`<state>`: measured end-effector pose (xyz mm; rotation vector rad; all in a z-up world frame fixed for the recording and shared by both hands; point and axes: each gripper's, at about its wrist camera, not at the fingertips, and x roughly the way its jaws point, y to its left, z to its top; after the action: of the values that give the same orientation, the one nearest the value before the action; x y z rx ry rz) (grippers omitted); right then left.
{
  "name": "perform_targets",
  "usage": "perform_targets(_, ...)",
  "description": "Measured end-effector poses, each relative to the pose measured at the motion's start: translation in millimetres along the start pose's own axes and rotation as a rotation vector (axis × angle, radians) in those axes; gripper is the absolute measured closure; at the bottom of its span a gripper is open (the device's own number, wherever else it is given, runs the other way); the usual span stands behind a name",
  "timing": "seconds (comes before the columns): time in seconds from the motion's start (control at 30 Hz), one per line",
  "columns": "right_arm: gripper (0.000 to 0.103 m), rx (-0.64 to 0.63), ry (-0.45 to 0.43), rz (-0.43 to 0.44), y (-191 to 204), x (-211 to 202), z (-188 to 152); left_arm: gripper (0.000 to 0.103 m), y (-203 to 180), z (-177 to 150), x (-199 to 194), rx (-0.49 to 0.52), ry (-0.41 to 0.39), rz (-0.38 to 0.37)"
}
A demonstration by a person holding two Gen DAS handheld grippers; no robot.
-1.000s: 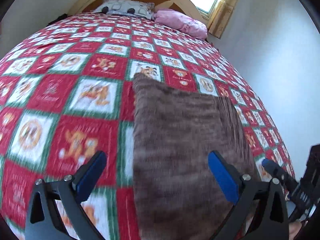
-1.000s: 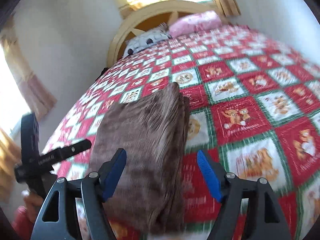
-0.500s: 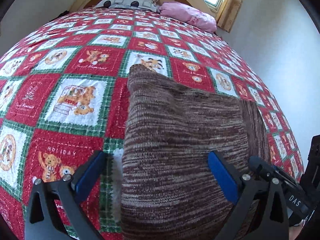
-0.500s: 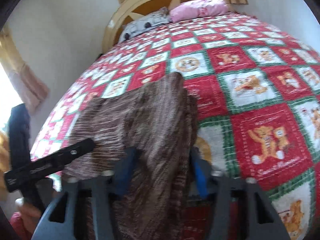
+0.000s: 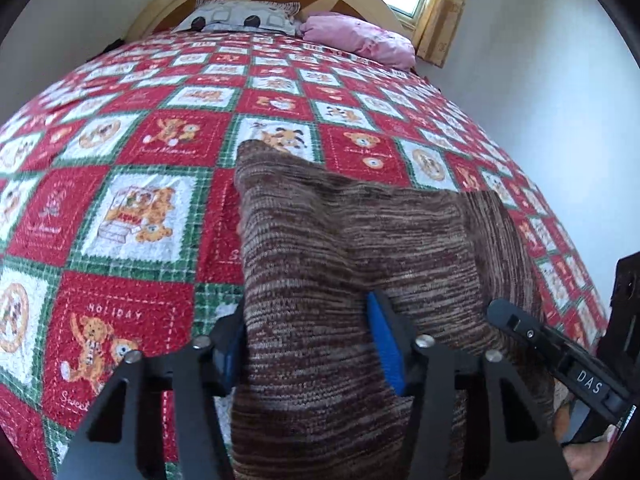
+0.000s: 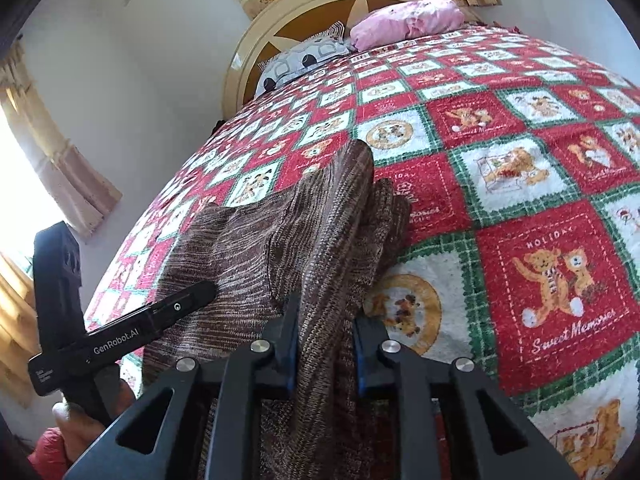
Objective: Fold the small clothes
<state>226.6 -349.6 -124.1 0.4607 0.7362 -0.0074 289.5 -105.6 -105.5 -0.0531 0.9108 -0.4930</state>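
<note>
A bed fills both views, spread with a red, green and white teddy-bear quilt (image 5: 152, 216), and on the near part of it lies the brown knit garment (image 5: 360, 248), one narrow end pointing toward the headboard (image 6: 320, 8) and pillows.

The left gripper (image 5: 308, 344) has just been closing, and its blue pads now bracket the garment's near left edge with a wide bunch of knit between them — they look pressed against it. The right gripper (image 6: 326, 344) has also just been closing; its jaws stand narrow, pinching a ridge of the same knit at the near right edge, the cloth puckering upward from the bite.

The step in hand looks like securing both near corners for a fold toward the far end. To do it well, I judge both grips should catch every layer — the knit is thick and springy — then lift together, level, and carry the near edge over so it lands squarely on the far edge.
</note>
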Motion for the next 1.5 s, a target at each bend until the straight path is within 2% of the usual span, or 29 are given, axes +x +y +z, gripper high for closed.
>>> perform_targets(0.07, 0.084, -0.029, 0.000, -0.046, 8.0, -1.7, 1.4, 0.052, -4.3, 1.7, -0.9, 0.019, 0.005, 0.024)
perform_targets(0.2, 0.084, -0.112, -0.024, -0.168, 39.1, -15.6, 3.9, 0.076, -10.6, 7.7, -10.8, 0.036, 0.015, 0.057)
perform_targets(0.37, 0.084, -0.220, -0.128, -0.201, 87.9, -57.4, -8.4, 0.079, -10.4, 3.4, -61.4, 0.036, -0.068, 0.029)
perform_targets(0.5, 0.084, -0.224, -0.198, -0.159, 114.4, -95.7, -24.6, 0.079, -1.4, -11.9, -105.3, 0.025, -0.139, 0.014)
perform_targets(0.67, 0.084, -0.244, -0.234, -0.093, 154.2, -122.8, -42.7, 0.080, 27.4, -38.5, -153.2, -0.044, -0.188, -0.006)
perform_targets(0.87, 0.085, -0.339, -0.211, 0.035, 220.1, -128.4, -57.1, 0.080, 78.9, -53.1, -206.6, -0.132, -0.260, 0.061)
perform_targets(1.03, 0.085, -0.352, -0.140, 0.185, 266.9, -97.5, -61.1, 0.080, 122.3, -46.6, -235.9, -0.154, -0.308, 0.175)
perform_targets(1.17, 0.085, -0.302, -0.091, 0.287, 290.7, -53.0, -56.8, 0.080, 162.5, -27.0, -235.1, -0.157, -0.336, 0.274)
perform_targets(1.27, 0.085, -0.353, -0.120, 0.224, 304.6, -6.2, -58.6, 0.080, 193.6, -15.5, -206.2, -0.141, -0.336, 0.368)
perform_targets(1.3, 0.085, -0.357, -0.108, 0.192, 304.0, 12.5, -59.8, 0.080, 203.3, -15.2, -191.3, -0.134, -0.312, 0.413)
perform_targets(1.33, 0.085, -0.345, -0.054, 0.145, 299.8, 43.4, -62.7, 0.080, 213.8, -14.7, -174.3, -0.138, -0.273, 0.451)
perform_targets(1.43, 0.081, -0.271, 0.085, 0.056, 274.6, 105.8, -71.2, 0.080, 250.8, -25.5, -126.3, -0.223, -0.134, 0.461)
perform_targets(1.5, 0.078, -0.134, 0.103, 0.149, 250.1, 110.2, -60.1, 0.083, 267.3, -38.3, -105.3, -0.287, -0.086, 0.459)
